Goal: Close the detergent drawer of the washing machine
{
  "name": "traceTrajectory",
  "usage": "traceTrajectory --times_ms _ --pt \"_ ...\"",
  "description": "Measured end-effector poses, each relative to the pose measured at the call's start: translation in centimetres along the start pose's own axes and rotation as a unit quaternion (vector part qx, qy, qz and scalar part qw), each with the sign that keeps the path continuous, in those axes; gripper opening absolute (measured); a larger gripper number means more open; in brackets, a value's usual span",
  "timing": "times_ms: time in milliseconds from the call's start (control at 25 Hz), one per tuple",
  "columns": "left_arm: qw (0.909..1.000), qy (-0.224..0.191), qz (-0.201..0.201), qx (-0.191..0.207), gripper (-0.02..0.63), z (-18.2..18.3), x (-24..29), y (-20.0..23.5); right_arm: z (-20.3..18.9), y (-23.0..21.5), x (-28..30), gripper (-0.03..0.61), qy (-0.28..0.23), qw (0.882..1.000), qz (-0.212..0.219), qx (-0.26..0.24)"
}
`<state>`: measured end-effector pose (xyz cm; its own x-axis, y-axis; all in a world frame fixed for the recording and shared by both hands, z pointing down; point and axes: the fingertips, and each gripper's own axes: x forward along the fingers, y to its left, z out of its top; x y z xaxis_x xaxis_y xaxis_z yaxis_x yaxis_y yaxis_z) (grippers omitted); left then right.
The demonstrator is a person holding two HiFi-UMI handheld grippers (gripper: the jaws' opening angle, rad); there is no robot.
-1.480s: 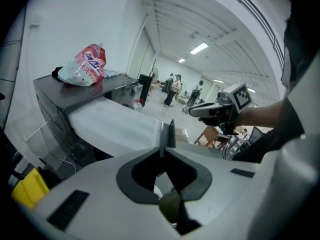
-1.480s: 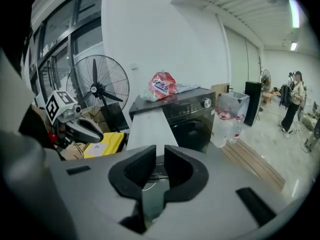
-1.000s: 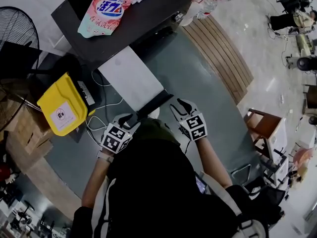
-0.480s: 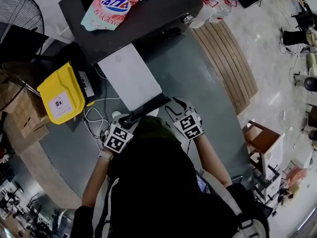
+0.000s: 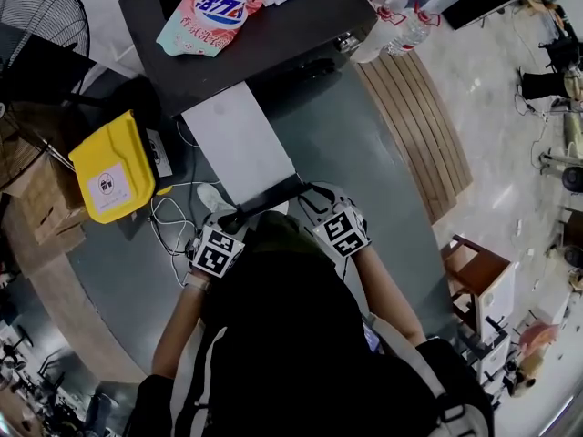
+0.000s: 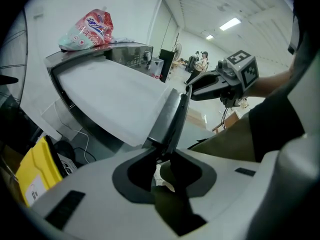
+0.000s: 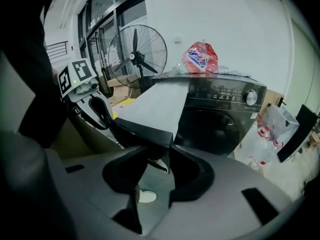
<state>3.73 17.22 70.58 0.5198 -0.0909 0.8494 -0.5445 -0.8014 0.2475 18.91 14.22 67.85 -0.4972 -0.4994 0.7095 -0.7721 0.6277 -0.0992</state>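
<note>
The black washing machine [image 5: 246, 35] has its long white detergent drawer [image 5: 239, 139] pulled far out, and the drawer ends in a dark front panel [image 5: 271, 197]. My left gripper [image 5: 239, 217] is at the panel's left end. Its jaws are closing, and in the left gripper view the panel's edge [image 6: 172, 119] is pinched between the fingertips. My right gripper [image 5: 311, 198] is at the panel's right end. Its jaws are also closing, with the panel's end [image 7: 145, 131] lying across the gap between them. Each gripper shows in the other's view, the right gripper [image 6: 192, 90] and the left gripper [image 7: 102, 115].
A pink detergent pouch [image 5: 214, 12] lies on top of the machine. A yellow container [image 5: 109, 178] and white cables [image 5: 173, 217] sit left of the drawer. A fan [image 5: 41, 12] stands at the far left, with wooden planks [image 5: 414, 126] on the right. My body fills the lower part of the head view.
Both grippers have come down and in onto the ends of the drawer's front panel. Earlier they hung spread open a little way off it.
</note>
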Motion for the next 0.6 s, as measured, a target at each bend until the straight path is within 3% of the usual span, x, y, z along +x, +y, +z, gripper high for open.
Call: traceTrajectory --times_ms 320,600 --pt "0.9998 -0.011 -0.003 0.015 0.086 0.3 -0.5 -0.1 0.4 0.2 -0.3 0.147 0.000 1.000 -0.009 0.025" --pt "0.9999 -0.007 -0.010 0.002 0.084 0.4 -1.7 0.6 1.6 0.6 -0.6 0.146 -0.015 0.999 -0.015 0.037"
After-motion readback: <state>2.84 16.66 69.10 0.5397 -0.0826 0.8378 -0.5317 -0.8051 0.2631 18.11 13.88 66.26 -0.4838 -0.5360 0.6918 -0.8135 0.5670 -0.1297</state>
